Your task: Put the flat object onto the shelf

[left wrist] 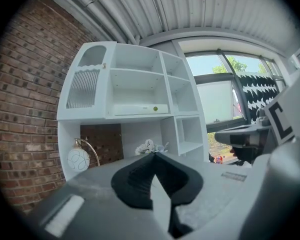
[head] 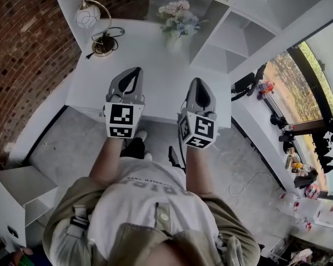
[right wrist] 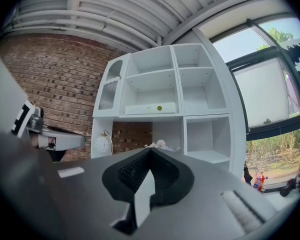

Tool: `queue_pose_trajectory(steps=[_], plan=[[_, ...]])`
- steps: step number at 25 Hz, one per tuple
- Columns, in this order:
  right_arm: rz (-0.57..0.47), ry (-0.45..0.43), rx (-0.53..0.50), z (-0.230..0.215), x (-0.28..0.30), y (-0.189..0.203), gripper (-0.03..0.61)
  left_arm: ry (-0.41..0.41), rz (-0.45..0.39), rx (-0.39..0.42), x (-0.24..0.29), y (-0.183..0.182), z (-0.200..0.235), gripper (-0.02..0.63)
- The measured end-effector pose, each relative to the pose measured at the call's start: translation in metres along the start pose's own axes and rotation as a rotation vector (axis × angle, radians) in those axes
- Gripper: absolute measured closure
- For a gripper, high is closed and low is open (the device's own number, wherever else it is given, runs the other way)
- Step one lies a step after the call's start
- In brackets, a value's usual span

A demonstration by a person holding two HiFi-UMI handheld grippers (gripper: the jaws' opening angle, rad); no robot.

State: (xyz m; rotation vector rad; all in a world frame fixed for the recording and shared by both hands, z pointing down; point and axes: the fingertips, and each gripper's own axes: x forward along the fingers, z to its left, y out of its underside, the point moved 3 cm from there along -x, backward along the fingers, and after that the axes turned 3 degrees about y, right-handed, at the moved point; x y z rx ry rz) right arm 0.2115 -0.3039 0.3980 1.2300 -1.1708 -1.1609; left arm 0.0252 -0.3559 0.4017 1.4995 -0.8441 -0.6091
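– Between the jaws of the left gripper (left wrist: 154, 155), is there anything?
– Nothing. The two dark pads (left wrist: 132, 179) are pressed together tip to tip. The right gripper (right wrist: 150, 151) is the same, with its jaws closed on themselves and empty.
– And just past the tips?
– Both grippers point about level over the white counter (head: 155, 60). At 12 o'clock from the jaws a bunch of pale flowers (head: 177, 16) stands at the back of the counter, in line between the tips and the shelf unit (left wrist: 65, 144). At 11 o'clock is a lamp (head: 89, 16) with a round white globe on a curved brass arm. Its dark cable (head: 117, 32) lies beside the base.
– Where is the flat object?
– The flat object (left wrist: 140, 109) is up in the shelf unit, at 12 o'clock above the flowers. It lies flat on the floor of the wide middle compartment. It is a long white piece with a round yellow-green spot near its right end.
– Further out?
– There is a brick wall (head: 22, 54) from 9 to 11 o'clock and a large window (right wrist: 270, 94) at 3 o'clock. Seen from either gripper, the other one sits off to its side, well apart.
– Any writing?
– Each gripper's cube (head: 121, 121) bears black-and-white square markers. The print across the person's shirt (head: 150, 184) is upside down and too small to read.
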Motion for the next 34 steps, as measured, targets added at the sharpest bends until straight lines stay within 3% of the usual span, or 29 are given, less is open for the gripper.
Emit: queue_pose_trajectory(steps=[34], plan=[[-0.016,-0.01,-0.038,0.005,-0.061,-0.006,0.577,-0.045,0.004,0.008,-0.059,-0.002,-0.014,0.607]])
